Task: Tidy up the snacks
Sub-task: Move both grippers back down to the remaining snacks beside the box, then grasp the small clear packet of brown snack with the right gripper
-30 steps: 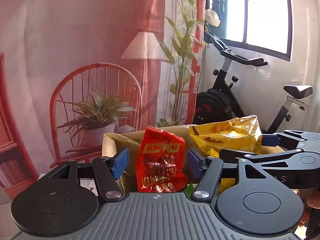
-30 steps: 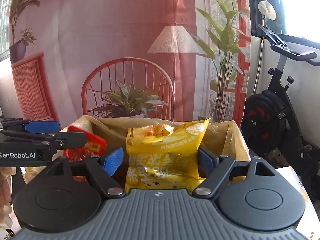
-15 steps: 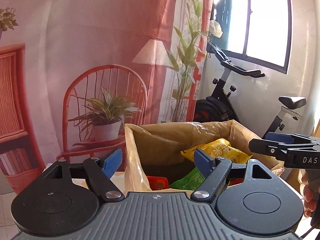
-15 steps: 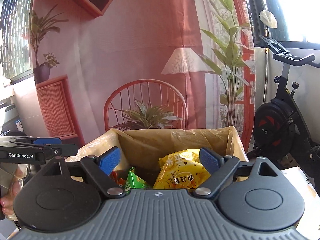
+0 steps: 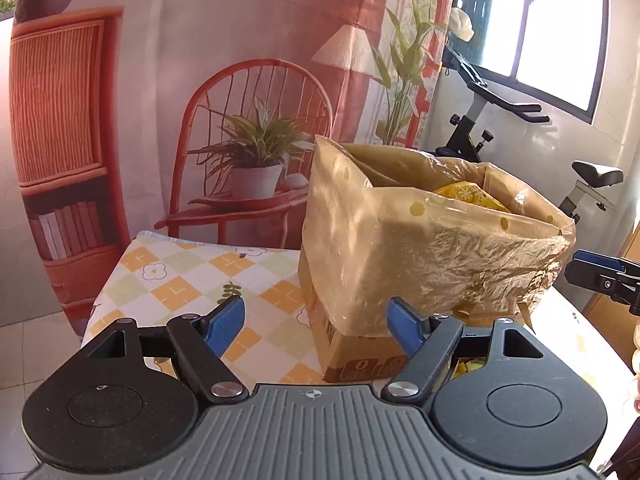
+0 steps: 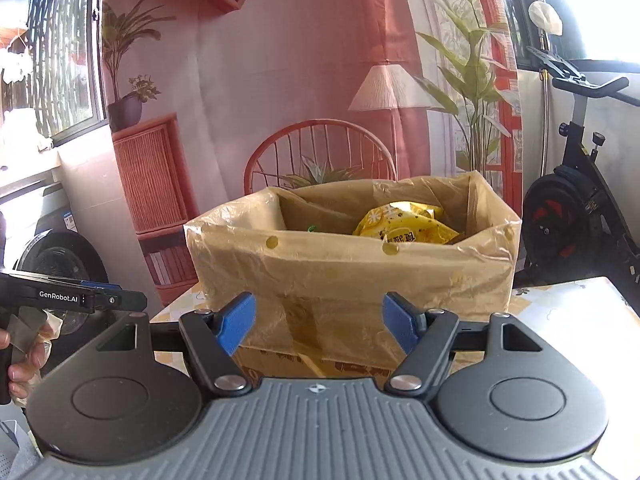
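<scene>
From the left wrist camera, the left gripper [image 5: 316,322] is held in front of a cardboard box [image 5: 352,356] that stands on a table with a checked yellow and white cloth [image 5: 176,280]. Its two blue fingers [image 5: 224,322] are spread wide apart and there is nothing between them. The box is lined with a thin brownish plastic bag [image 5: 420,252] which is folded over the rim and hangs down the outside walls. Inside the box, near its far right corner, I can see the top of a yellow snack packet [image 5: 470,196]; the rest of it is hidden by the wall. At the right edge of this view the tip of the right gripper [image 5: 600,276] comes in, beside the box. Behind the table hangs a printed backdrop [image 5: 200,60] with a red chair and plants, and an exercise bike [image 5: 520,120] stands near the window. From the right wrist camera, the right gripper [image 6: 318,322] faces the long side of the same box [image 6: 320,356], and its blue fingers [image 6: 400,328] are also wide apart and hold nothing. The yellow snack packet [image 6: 404,226] lies inside the box toward the right, and a small bit of a green packet [image 6: 311,229] shows to its left. At the left edge the left gripper [image 6: 92,300] is seen from the side, with a hand [image 6: 24,364] around its grip.
</scene>
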Available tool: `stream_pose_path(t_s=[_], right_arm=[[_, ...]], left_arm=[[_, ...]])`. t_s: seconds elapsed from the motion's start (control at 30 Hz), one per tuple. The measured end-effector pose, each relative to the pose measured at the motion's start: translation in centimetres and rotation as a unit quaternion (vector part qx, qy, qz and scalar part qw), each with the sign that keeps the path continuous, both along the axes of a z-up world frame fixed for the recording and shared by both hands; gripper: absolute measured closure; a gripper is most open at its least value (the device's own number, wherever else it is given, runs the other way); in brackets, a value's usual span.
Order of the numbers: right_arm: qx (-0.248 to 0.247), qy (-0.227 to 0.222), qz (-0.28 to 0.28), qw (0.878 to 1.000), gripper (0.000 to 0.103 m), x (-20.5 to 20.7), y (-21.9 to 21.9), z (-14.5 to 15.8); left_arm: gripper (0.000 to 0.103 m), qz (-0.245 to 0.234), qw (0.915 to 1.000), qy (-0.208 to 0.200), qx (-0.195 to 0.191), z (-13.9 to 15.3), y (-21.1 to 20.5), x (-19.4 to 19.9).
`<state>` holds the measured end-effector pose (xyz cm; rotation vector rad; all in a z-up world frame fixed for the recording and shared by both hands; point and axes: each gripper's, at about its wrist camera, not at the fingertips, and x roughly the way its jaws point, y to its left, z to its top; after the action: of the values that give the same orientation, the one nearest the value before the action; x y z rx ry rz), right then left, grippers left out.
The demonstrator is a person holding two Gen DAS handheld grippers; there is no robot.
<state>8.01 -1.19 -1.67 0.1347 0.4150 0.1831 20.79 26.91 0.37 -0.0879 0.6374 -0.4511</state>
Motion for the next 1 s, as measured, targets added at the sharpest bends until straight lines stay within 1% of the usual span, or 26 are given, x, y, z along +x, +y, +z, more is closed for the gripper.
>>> stream_pose_path(t_s=[0.13, 0.2, 0.27, 0.3, 0.37, 0.4, 0.47, 0.53, 0.63, 0.73, 0.87, 0.9, 0.93, 1.0], right_arm=[[-0.003, 0.050, -0.018, 0.999, 0.034, -0.4, -0.5, -2.8], [-0.008, 0.065, -0.025, 0.998, 0.036, -0.5, -0.7, -3.8], [-0.023, 0.078, -0.031, 0.996, 0.043, -0.4, -0.9, -4.9], [-0.032, 0.083, -0.031, 0.996, 0.044, -0.4, -0.9, -5.5], [-0.057, 0.092, -0.038, 0.993, 0.044, -0.3, -1.0, -7.0], [-0.063, 0.101, -0.042, 0.992, 0.044, -0.1, -1.3, -7.8], [-0.053, 0.115, -0.053, 0.991, 0.044, 0.1, -1.9, -9.0], [-0.057, 0.126, -0.065, 0.988, 0.044, 0.4, -2.4, -9.9], [-0.060, 0.141, -0.066, 0.986, 0.044, 1.0, -2.9, -10.9], [-0.056, 0.155, -0.075, 0.983, 0.038, 1.8, -3.6, -11.7], [-0.065, 0.195, -0.075, 0.976, 0.038, 2.7, -3.9, -13.4], [-0.062, 0.206, -0.071, 0.974, 0.040, 2.8, -3.8, -13.8], [-0.061, 0.213, -0.065, 0.973, 0.047, 2.6, -3.7, -14.0], [-0.064, 0.213, -0.057, 0.973, 0.050, 2.0, -3.3, -14.2]], left_arm=[[0.024, 0.011, 0.9996, 0.023, 0.008, -2.0, 1.3, -0.9], [0.024, 0.014, 0.9994, 0.032, 0.008, -2.9, 1.6, -1.2], [0.024, 0.018, 0.9990, 0.039, 0.008, -3.8, 1.8, -1.6], [0.024, 0.021, 0.9988, 0.043, 0.008, -4.2, 1.7, -1.6], [0.024, 0.024, 0.9982, 0.054, 0.001, -5.1, 1.5, -2.0], [0.025, 0.025, 0.9981, 0.057, 0.000, -5.4, 1.4, -2.0], [0.025, 0.027, 0.9982, 0.054, 0.006, -5.9, 1.0, -2.2], [0.025, 0.029, 0.9984, 0.046, 0.014, -6.3, 0.3, -2.5], [0.026, 0.025, 0.9981, 0.055, 0.004, -7.0, -0.2, -2.2], [0.028, 0.022, 0.9981, 0.058, 0.007, -7.4, -1.0, -2.2], [0.029, 0.014, 0.9978, 0.064, 0.005, -8.1, -1.9, -2.2], [0.030, 0.013, 0.9977, 0.066, 0.006, -8.3, -2.1, -2.3], [0.030, 0.011, 0.9976, 0.068, 0.006, -8.4, -2.1, -2.3], [0.030, 0.008, 0.9973, 0.073, 0.006, -8.8, -2.3, -2.4]])
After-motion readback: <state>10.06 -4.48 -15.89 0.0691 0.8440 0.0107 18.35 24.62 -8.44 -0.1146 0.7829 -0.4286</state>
